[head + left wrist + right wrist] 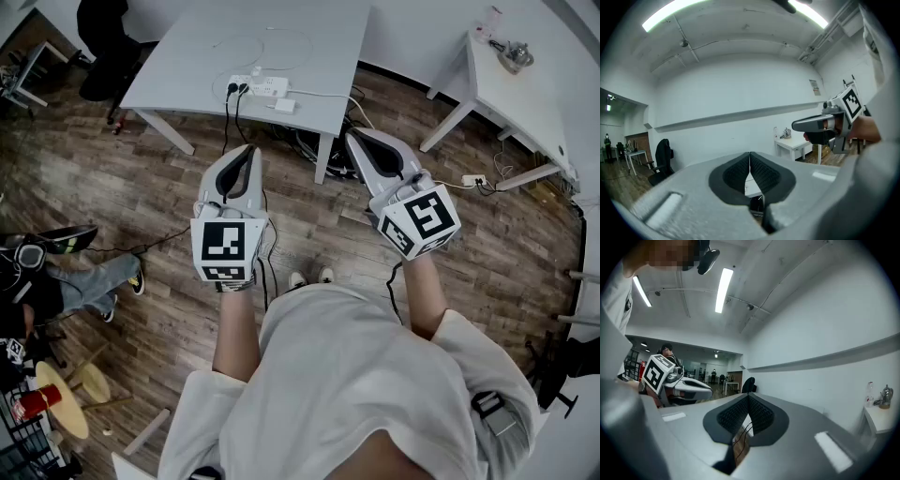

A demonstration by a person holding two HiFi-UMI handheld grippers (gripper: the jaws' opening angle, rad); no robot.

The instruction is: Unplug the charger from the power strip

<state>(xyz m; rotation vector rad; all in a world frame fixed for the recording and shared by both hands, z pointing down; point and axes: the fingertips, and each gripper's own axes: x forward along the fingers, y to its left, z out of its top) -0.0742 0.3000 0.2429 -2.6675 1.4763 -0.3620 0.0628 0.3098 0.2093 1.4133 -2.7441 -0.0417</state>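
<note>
White power strip [260, 87] on grey table [187, 56], well ahead of both tongs, long axis crosswise to them. Charger [284, 106] probably at its near right end. Left gripper [247, 157] nearer than right gripper [360, 142]. Both clamped shut, empty.

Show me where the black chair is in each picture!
Head view: black chair, top left, beside the big table.
Left gripper view: black chair at left, below middle.
Right gripper view: black chair at centre, just above the tool.
Shared landmark: the small white side table.
</note>
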